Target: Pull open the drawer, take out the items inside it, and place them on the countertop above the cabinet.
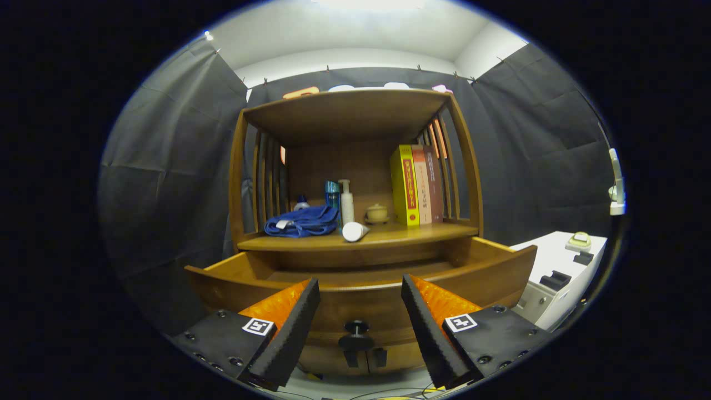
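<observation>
Hand-held gripper spread wide, holding nothing, fingers flanking the drawer front just above its dark knob. Drawer pulled out below the bench; contents hidden behind its front. On the bench above the drawer: blue cloth, toppled white tube, pump bottle, small lidded jar, upright books.

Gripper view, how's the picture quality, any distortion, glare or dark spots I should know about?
Gripper view: fisheye bends the drawer front and cabinet posts into curves; ceiling light overhead blows out to white; drawer interior sits in shadow, contents not readable; shelf items like the blue cloth look sharp; the open gripper frames the knob.
</observation>
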Demonstrator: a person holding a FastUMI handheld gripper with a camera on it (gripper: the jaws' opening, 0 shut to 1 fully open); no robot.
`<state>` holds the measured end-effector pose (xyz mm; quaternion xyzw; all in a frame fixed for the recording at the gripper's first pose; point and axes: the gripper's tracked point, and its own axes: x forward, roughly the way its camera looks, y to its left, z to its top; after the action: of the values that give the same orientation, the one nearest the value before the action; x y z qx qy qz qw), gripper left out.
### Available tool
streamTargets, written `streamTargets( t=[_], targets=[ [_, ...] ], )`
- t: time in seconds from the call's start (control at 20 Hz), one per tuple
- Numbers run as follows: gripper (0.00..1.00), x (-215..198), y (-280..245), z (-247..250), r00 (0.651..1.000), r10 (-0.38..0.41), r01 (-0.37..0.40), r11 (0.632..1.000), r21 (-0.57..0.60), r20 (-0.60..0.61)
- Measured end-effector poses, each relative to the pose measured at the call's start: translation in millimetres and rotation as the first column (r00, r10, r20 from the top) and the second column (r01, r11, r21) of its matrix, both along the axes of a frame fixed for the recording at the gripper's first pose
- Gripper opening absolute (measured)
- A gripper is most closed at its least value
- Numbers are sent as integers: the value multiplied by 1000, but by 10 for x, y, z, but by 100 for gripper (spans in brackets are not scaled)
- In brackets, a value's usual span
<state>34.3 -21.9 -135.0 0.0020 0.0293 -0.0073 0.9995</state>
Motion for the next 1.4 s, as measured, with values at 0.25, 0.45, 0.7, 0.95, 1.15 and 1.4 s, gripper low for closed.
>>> streamTargets(
  t=[0.25,0.45,0.7,0.95,1.15,1.4],
  targets=[
    [97,86,61,-313,999,13,-12,1000,17,-47],
    [97,135,128,-375,999,14,-15,999,-37,-45],
    [97,199,99,-444,999,-9,8,1000,-5,-48],
    [97,286,97,-354,997,-12,10,1000,-23,-73],
    [97,477,87,-305,996,-13,10,999,-42,-87],
    [97,814,79,-315,996,-16,12,999,-44,-87]
  ],
)
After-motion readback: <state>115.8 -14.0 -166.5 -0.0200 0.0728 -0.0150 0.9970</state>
